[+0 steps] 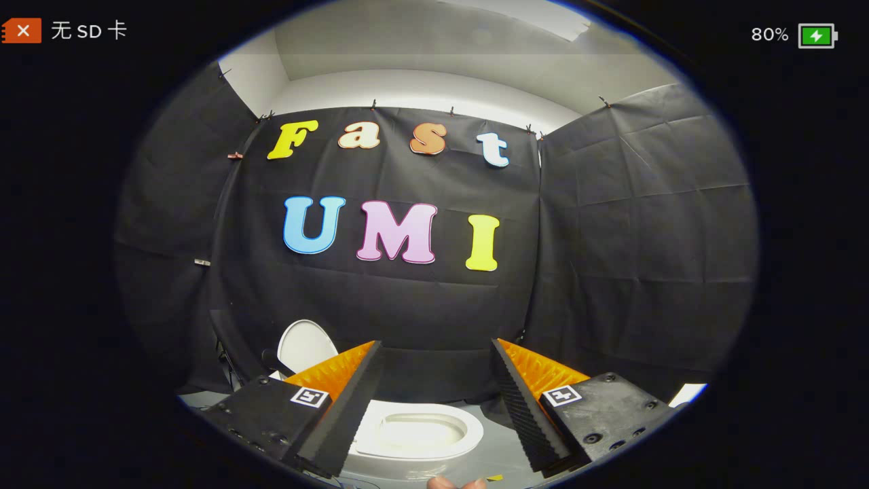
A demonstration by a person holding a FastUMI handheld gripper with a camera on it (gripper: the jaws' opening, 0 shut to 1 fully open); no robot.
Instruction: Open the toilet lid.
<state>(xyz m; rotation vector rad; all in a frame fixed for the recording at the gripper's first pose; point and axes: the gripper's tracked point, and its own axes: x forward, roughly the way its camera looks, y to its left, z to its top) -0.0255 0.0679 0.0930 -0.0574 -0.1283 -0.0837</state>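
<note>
A white toilet (414,435) sits low on the floor, between and below my fingers. Its oval seat ring and the bowl's hollow show from above. The white lid (305,345) stands upright at the toilet's left end, just beyond my left finger, which hides its lower edge. My gripper (436,345) is open above the bowl, fingers wide apart with nothing between them and touching nothing.
Black cloth walls close the booth on three sides, just behind the toilet. A small white object (687,392) lies on the floor beyond my right finger. A person's fingertips (455,483) show beneath the toilet's near rim, beside a small yellow scrap (494,477).
</note>
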